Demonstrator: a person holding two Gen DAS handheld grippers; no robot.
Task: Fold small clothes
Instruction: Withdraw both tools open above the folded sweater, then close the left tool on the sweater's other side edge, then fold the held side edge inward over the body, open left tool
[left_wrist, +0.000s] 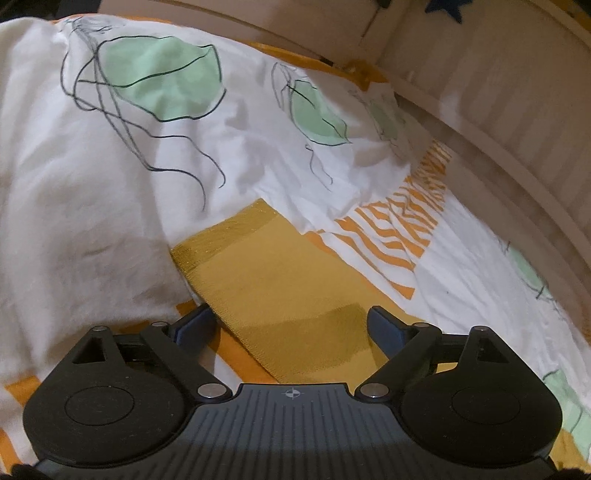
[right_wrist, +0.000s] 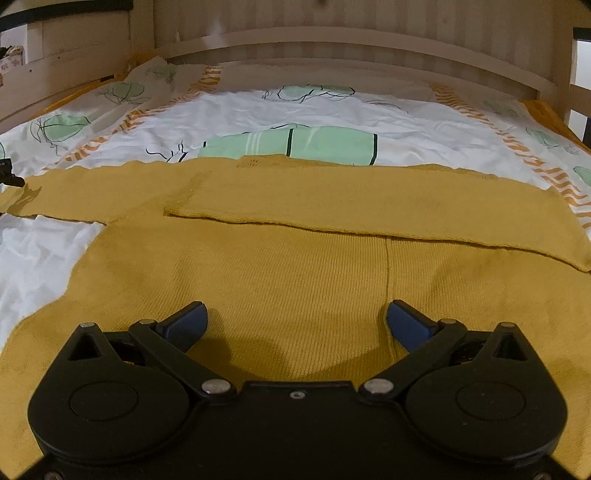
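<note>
I see the mustard sweater (right_wrist: 280, 280) spread across the frame's middle, one sleeve (right_wrist: 369, 218) folded over. Both my left gripper (left_wrist: 291, 321) and right gripper (right_wrist: 295, 317) gape, released. Next, I judge, grab the other sleeve (left_wrist: 273, 280).

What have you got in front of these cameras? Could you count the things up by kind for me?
Mustard-yellow knitted garment: 1
White bed cover printed with green jellyfish and orange stripes: 1
Pale wooden bed frame: 1
Hand-held grippers, both with fingers open: 2, left gripper and right gripper
Total: 5
</note>
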